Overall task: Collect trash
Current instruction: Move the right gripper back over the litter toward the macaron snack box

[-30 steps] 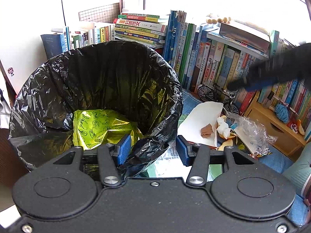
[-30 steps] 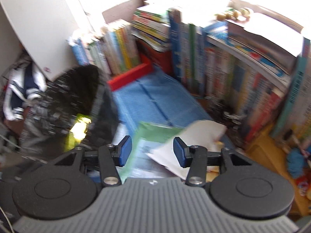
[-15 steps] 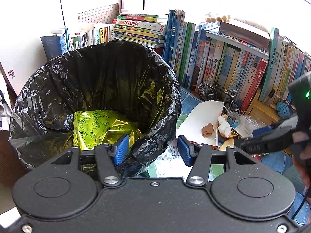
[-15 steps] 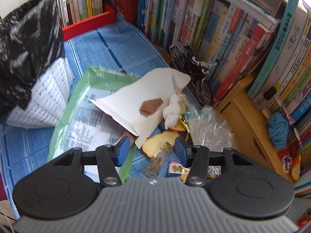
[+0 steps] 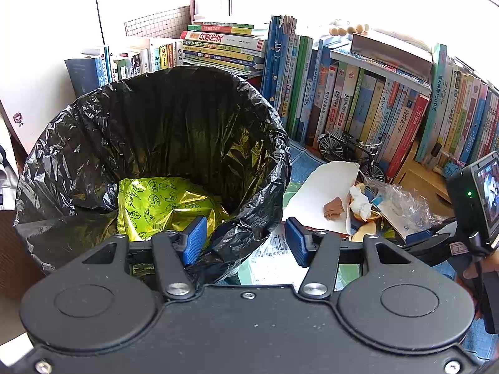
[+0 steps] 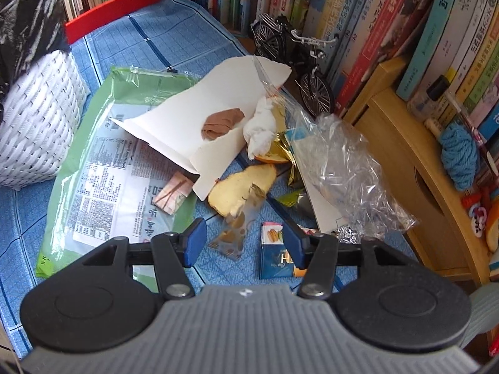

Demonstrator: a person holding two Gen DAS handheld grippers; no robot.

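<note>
Litter lies heaped on the blue desk point(image 6: 174, 31), at twelve o'clock from the right claw point(image 6: 241, 243), which hangs wide open and empty above a clear spotted wrapper point(image 6: 232, 237). A careless close could also catch the small blue packet point(image 6: 274, 255) at three o'clock. The left claw point(image 5: 241, 241), also open and empty, straddles the rim of the black-lined bin point(image 5: 156, 143) and could snag the liner.

Wrappers, a peel and a torn white card point(image 6: 215, 115) lie scattered beside the black-lined bin point(image 5: 149, 143), which holds a yellow bag point(image 5: 162, 199).
</note>
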